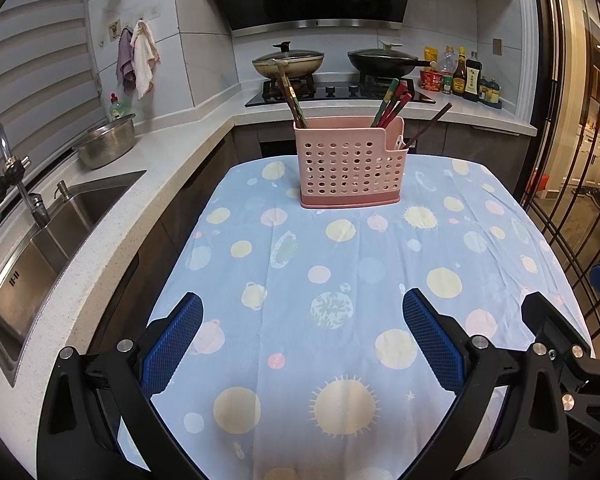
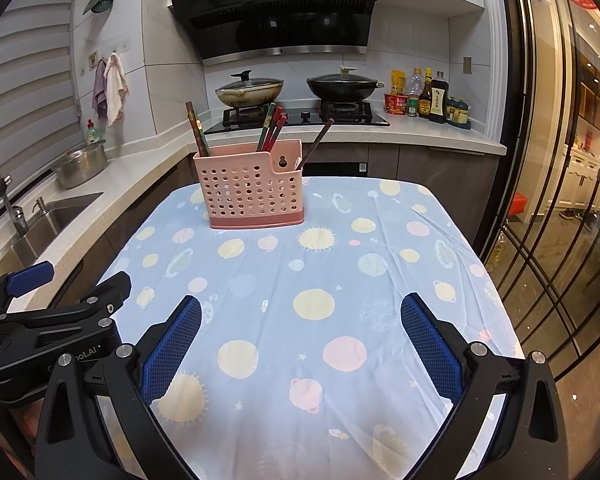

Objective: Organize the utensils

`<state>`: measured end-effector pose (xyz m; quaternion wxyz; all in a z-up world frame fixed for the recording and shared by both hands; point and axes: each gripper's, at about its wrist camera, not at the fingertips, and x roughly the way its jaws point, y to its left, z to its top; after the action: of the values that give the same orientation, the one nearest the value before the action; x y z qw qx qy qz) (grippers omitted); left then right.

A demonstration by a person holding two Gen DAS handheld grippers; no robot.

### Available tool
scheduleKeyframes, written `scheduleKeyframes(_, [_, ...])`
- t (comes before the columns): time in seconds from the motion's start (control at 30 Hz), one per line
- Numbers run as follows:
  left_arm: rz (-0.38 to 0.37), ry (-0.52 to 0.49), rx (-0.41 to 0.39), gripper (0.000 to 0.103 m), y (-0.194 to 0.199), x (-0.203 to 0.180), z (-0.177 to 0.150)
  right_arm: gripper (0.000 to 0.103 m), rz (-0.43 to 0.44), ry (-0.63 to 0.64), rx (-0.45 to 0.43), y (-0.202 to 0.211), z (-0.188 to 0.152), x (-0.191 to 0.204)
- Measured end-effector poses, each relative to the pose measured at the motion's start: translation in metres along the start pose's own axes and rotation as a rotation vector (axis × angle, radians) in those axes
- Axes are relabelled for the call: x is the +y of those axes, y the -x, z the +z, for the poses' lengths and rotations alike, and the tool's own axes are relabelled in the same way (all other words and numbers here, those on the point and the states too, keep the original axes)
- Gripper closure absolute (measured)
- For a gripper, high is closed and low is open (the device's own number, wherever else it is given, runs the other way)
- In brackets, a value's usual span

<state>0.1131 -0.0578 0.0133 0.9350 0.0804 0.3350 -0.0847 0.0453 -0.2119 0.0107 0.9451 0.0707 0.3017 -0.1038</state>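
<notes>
A pink perforated utensil holder (image 1: 350, 168) (image 2: 252, 186) stands upright at the far end of the table. Brown patterned chopsticks (image 1: 292, 98) (image 2: 198, 130) lean in its left part, red and green chopsticks (image 1: 392, 102) (image 2: 271, 126) in the middle, and a dark pair (image 1: 430, 124) (image 2: 318, 140) in the low right compartment. My left gripper (image 1: 302, 314) is open above the table's near end, with nothing between its blue pads. My right gripper (image 2: 300, 316) is open too, beside the left one, also holding nothing. Each gripper shows at the edge of the other's view.
The table wears a light blue cloth (image 1: 340, 280) (image 2: 320, 280) with planets. A counter with a steel sink (image 1: 40, 240) and a metal bowl (image 1: 106, 146) runs along the left. Two lidded pans (image 1: 288, 62) sit on the stove behind. Sauce bottles (image 2: 432, 98) stand at back right, glass doors (image 2: 560, 200) on the right.
</notes>
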Motion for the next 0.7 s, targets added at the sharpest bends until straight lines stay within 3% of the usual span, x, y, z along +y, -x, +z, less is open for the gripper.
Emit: scheduleKeyframes(0.7, [0.011,-0.002,0.01,0.007,-0.003,0.0026,0.0009,0.006,0.003,0.003,0.003,0.0005,0.0002,0.0046])
